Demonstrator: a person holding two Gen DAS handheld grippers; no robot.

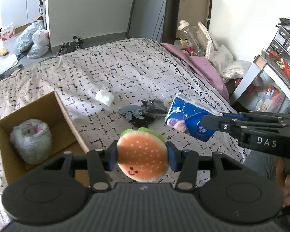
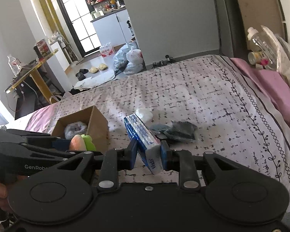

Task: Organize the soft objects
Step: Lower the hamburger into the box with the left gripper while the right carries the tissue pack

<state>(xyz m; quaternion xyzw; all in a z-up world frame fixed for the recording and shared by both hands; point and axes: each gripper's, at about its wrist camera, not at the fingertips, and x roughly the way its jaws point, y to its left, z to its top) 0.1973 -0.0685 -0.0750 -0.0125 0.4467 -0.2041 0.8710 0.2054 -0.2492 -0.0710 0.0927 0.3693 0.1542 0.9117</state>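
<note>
left wrist view: left gripper [image 1: 142,157] is clamped on the burger plush [image 1: 143,154], blue pads pressing both sides of the bun, face toward the camera. plush is lifted off the bed [image 1: 125,67], just right of the cardboard box [image 1: 29,106]. box is open on top and holds 1 fluffy grey bundle [image 1: 31,141] at its near-left side; the floor to the right of the bundle looks bare. right gripper [image 1: 203,121] enters from the right, closed on the blue tissue pack [image 1: 185,116], which is also off the bed. on the cover beyond: a white wad [image 1: 104,97] and a dark grey crumpled bag [image 1: 143,112], near each other but apart.

right wrist view: right gripper [image 2: 147,154] pinches the tissue pack [image 2: 143,137] at its near end, so the pack sticks forward and tilts. cardboard box [image 2: 83,123] lies to the left, with the burger plush [image 2: 81,143] in front of it in the left gripper [image 2: 61,142].

judgement: step in hand is carrying both items to the box. do the plush first: bring it over the bare half, lower below the rim, then part the pads so it does not bounce out. keep the 2 tools from crossing; follow with the pack, laid flat, since the end grip lets it swing.
</note>
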